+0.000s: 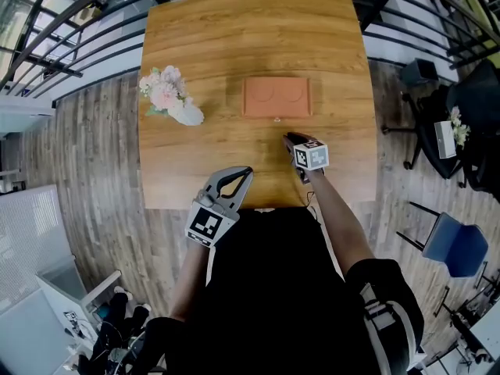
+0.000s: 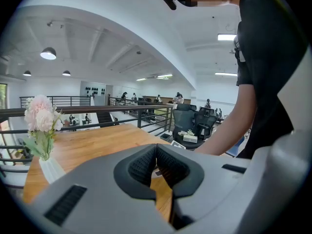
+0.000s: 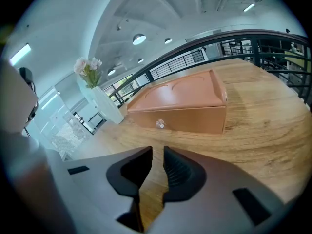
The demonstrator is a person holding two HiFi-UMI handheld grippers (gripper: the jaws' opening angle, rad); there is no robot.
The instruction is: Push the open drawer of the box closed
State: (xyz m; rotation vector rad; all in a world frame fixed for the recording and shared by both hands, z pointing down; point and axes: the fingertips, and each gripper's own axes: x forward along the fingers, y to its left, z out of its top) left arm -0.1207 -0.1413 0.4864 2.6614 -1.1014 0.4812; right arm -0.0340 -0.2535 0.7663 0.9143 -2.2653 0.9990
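A flat terracotta box (image 1: 275, 98) lies in the middle of the wooden table (image 1: 234, 37). Its drawer front (image 3: 185, 119) sits flush with the box body, and a small clear knob (image 3: 160, 124) sticks out of it. My right gripper (image 1: 290, 138) hovers just in front of the box, slightly right of the knob (image 1: 276, 119), and points at it. Its jaws are shut with nothing between them (image 3: 157, 151). My left gripper (image 1: 245, 172) is held back over the table's front edge, well short of the box. It is also shut and holds nothing (image 2: 156, 146).
A white vase of pink flowers (image 1: 172, 96) stands left of the box, a short way apart. A dark railing (image 1: 70, 30) runs around the table's far and side edges. Office chairs (image 1: 457, 123) and a blue chair (image 1: 457, 244) stand on the floor to the right.
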